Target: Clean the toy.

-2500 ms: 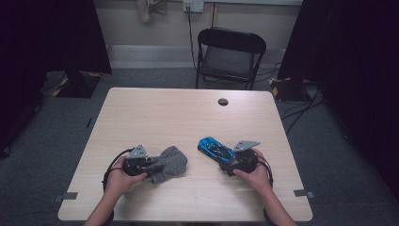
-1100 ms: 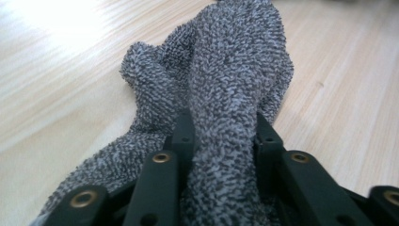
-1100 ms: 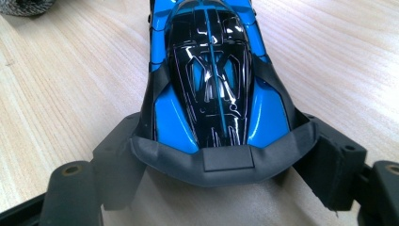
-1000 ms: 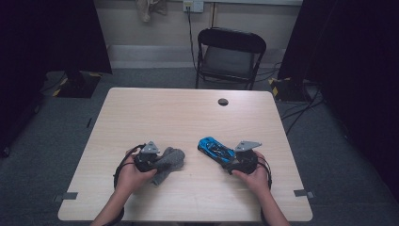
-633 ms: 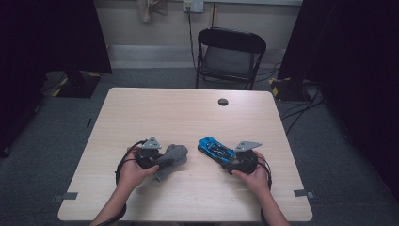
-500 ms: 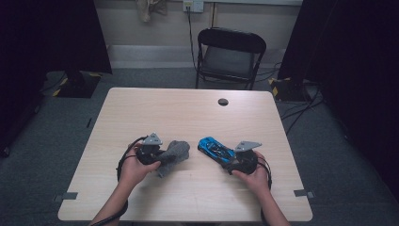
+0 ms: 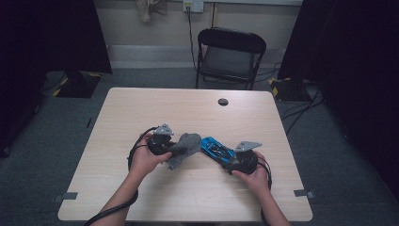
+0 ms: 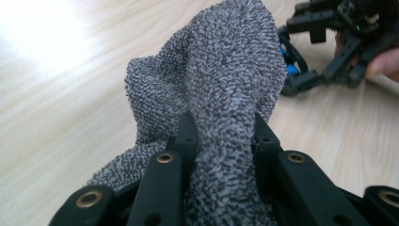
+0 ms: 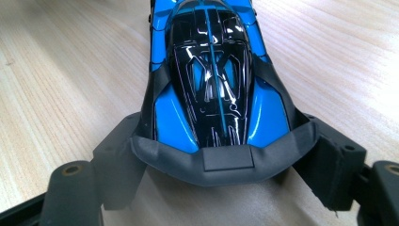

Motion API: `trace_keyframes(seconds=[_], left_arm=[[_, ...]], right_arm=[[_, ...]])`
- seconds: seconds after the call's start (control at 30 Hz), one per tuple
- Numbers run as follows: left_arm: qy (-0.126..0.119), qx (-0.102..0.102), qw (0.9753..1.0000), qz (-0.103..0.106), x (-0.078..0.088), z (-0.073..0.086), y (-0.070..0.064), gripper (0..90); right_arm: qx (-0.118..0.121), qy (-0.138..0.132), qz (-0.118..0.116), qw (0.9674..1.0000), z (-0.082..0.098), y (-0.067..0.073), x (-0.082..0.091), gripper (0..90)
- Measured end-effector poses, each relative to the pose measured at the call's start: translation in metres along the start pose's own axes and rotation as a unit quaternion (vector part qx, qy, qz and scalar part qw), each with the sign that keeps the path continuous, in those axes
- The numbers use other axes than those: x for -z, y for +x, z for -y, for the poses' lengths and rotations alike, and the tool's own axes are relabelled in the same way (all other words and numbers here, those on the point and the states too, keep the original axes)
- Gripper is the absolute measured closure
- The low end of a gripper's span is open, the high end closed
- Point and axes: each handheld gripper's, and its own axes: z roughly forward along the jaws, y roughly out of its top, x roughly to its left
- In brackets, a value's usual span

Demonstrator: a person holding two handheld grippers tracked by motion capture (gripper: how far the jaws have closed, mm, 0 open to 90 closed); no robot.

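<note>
Table edges: your table [image 7: 141, 108] has both hands working in its near half, around 6 o'clock from the middle; the near edge lies just behind your wrists, the left and right edges well apart from either hand.
Open room: the far half, toward 12 o'clock, is bare wood but for a small dark disc [image 7: 223, 101] near the far edge; a folding chair [image 7: 229, 55] stands beyond that edge.
Gap between hands: the cloth [image 7: 184, 147] and the toy car [image 7: 217, 149] sit just beside each other at the middle, so there is little room between them.
Left tongs: your left gripper [image 7: 162, 147], at about 7 o'clock, is clenched on the grey cloth; in the left gripper view the jaws pinch a thick fold of it [image 8: 221, 108] and the rest stands up in a hump ahead of them.
Right tongs: your right gripper [image 7: 239, 161], at about 5 o'clock, has its jaws spread wide and grasping the blue and black toy car by its rear end; in the right gripper view the fingertips [image 9: 120, 155] press against the tail of the car [image 9: 214, 89], one on each side.
Car: it lies on the tabletop, its nose pointing to 11 o'clock from your right hand, toward the cloth.
Cloth: held at the left tongs, its free end hanging toward the car.
</note>
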Motion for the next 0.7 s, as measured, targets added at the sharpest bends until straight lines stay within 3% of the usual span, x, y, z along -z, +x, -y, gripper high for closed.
trace_keyframes(seconds=[0.3,0.43,0.7], left_arm=[[0.003,-0.019,0.9998,-0.004,-0.028,-0.025,-0.007,71.2],[0.001,-0.014,0.9998,0.014,-0.045,-0.033,-0.016,71.3],[0.007,-0.018,0.9994,0.03,-0.077,-0.043,-0.037,71.3]], right_arm=[[0.0,0.0,0.0,1.0,0.0,0.0,0.0,24.1],[0.0,0.0,0.0,1.0,0.0,0.0,0.0,24.1],[0.0,0.0,0.0,1.0,0.0,0.0,0.0,24.1]])
